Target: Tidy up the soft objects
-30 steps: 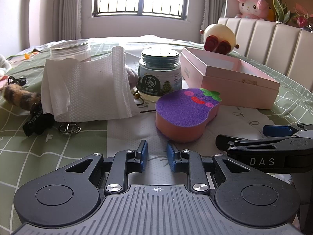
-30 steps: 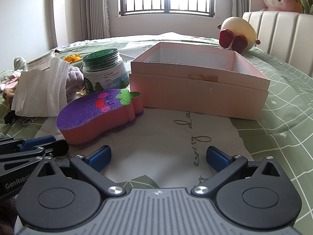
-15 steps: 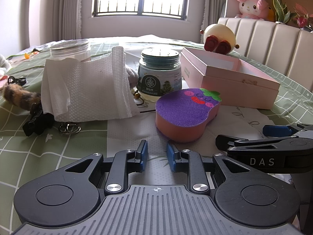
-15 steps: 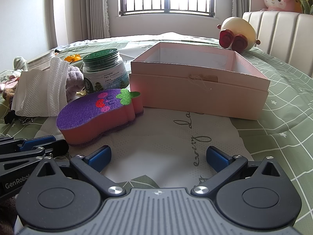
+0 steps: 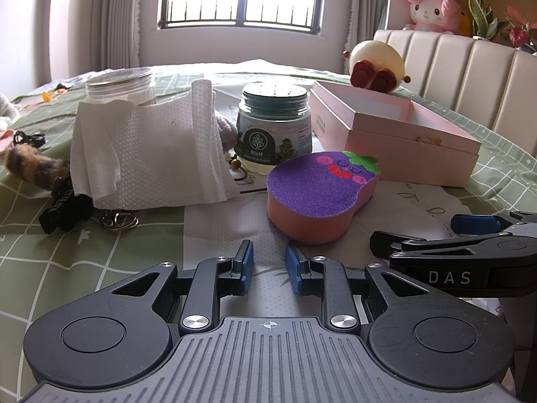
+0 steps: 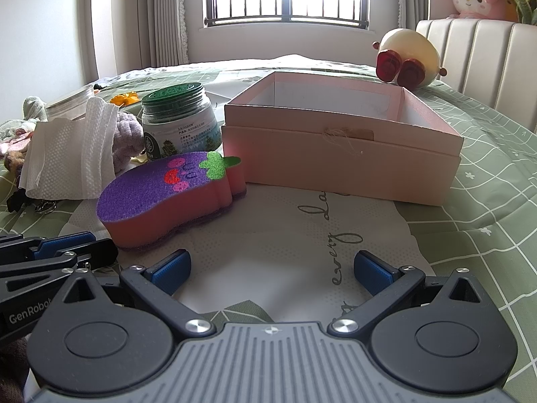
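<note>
A purple-topped, orange-sided eggplant sponge [image 5: 319, 194] lies on a white printed cloth [image 6: 268, 235], just ahead and right of my left gripper [image 5: 268, 265]; it also shows in the right wrist view [image 6: 167, 198]. My left gripper's jaws stand a narrow gap apart with nothing between them. My right gripper [image 6: 272, 265] is wide open and empty, with the sponge ahead to its left. An open pink box [image 6: 339, 154] stands behind the sponge; it also shows in the left wrist view [image 5: 392, 134]. A white cloth [image 5: 144, 154] lies crumpled at the left.
A green-lidded jar [image 5: 273, 127] stands behind the sponge, a clear jar [image 5: 120, 84] farther left. A furry brown toy [image 5: 30, 164], a black strap and a key ring [image 5: 117, 220] lie at the left. A cream plush [image 6: 409, 57] sits behind the box. The bed has a padded headboard [image 5: 470, 67].
</note>
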Tool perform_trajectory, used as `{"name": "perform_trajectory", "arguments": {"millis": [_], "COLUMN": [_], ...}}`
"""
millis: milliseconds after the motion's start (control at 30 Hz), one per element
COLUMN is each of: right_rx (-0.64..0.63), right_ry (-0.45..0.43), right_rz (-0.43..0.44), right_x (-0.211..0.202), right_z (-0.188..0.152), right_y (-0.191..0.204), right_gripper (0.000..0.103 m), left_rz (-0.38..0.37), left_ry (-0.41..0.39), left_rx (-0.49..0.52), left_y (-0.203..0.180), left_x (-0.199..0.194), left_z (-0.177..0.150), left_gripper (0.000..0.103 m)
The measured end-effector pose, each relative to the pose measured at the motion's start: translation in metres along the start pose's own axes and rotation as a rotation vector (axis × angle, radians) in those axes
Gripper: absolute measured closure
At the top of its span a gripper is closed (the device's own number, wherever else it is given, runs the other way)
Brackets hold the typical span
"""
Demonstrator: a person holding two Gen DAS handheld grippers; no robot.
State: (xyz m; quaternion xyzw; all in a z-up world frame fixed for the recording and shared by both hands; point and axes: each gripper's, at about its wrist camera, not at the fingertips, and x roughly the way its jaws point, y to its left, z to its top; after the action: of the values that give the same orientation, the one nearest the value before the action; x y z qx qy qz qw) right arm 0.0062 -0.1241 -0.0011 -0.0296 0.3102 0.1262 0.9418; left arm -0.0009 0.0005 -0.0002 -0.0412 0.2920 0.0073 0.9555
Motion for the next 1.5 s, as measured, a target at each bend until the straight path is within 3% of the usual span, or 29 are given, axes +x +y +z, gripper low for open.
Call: {"name": "perform_trajectory", "arguments": {"millis": [967, 1267, 1500], "right_rx": [0.019, 0.017, -0.029], "right_ry": [0.011, 0.144, 0.141], "right_rz": [0.016, 0.038, 0.028], "right_x": [0.002, -0.002, -0.005], "right_z": [0.002, 0.012, 0.008], "right_y": [-0.002, -0.004, 0.000], "right_gripper": [0.000, 0.000, 0.000], "left_rz": [0.019, 0.013, 0.040], "left_ry": [-0.004, 0.003, 0.036], "left_rx": [0.026, 0.016, 0.034], "left_y": [-0.005, -0.002, -0.007], "left_x": [0.001, 0.001, 0.002], "left_z": [0.001, 0.003, 0.007], "left_gripper": [0.078, 0.078, 0.078]}}
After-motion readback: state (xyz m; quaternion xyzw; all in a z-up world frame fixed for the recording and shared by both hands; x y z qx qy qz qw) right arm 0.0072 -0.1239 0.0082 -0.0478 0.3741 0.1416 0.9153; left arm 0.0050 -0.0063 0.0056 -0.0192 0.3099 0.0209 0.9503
